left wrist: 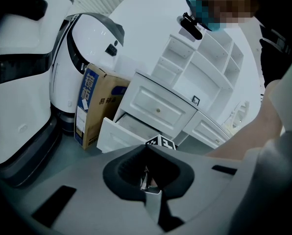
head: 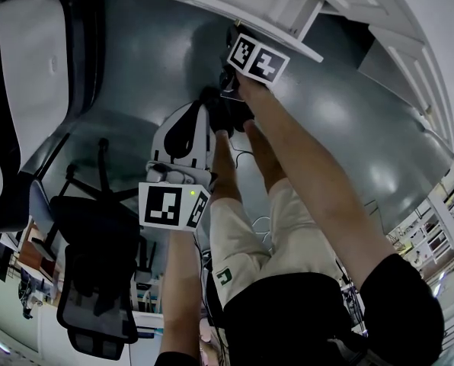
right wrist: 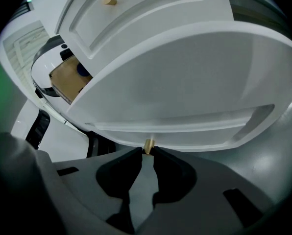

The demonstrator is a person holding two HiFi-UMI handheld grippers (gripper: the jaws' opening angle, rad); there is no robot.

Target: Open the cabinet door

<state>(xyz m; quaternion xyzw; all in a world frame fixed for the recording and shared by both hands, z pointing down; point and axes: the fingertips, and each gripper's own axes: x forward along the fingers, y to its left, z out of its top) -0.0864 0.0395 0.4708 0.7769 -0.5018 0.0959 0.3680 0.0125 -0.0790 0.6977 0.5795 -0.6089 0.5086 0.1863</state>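
Two jaws of our right gripper [right wrist: 147, 152] pinch the small brass knob [right wrist: 148, 145] on the near edge of the white cabinet door [right wrist: 185, 82], directly ahead; the door's long edge runs crosswise to the jaws. Our left gripper [left wrist: 146, 175], closed and empty, hangs farther back.

I am seeing dim, cool-toned pictures; soft glare is pooling on the floor [head: 330, 117], and fisheye distortion is bending every edge.
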